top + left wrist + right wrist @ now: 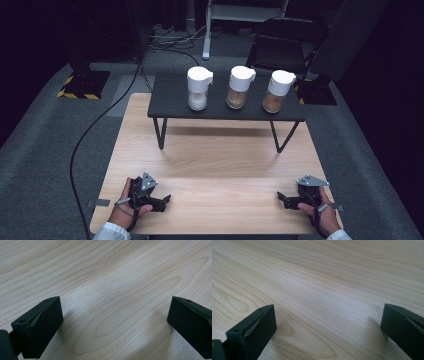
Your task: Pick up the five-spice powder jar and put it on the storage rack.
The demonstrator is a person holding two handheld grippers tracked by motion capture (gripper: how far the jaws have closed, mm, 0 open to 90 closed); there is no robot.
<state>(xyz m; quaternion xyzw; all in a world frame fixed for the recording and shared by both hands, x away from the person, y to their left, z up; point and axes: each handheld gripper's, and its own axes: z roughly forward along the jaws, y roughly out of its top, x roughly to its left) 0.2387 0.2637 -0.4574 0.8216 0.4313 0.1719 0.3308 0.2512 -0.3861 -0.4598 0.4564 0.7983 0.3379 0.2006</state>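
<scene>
Three clear jars with white lids stand in a row on a small black shelf [170, 107] at the far side of the wooden table [215, 165]. The left jar [198, 89] holds white powder, the middle jar [239, 88] a tan powder, the right jar [278, 91] a brown powder. My left gripper [166, 201] rests on the table near the front left, open, jaws wide apart over bare wood [115, 302]. At the front right lies my right gripper [281, 198], also open, with only bare wood [327, 297] between its jaws.
The shelf stands on thin black legs [161, 132] with open space under it. A black folding chair [287, 42] sits behind the table. A black cable [87, 135] trails over the grey floor at the left.
</scene>
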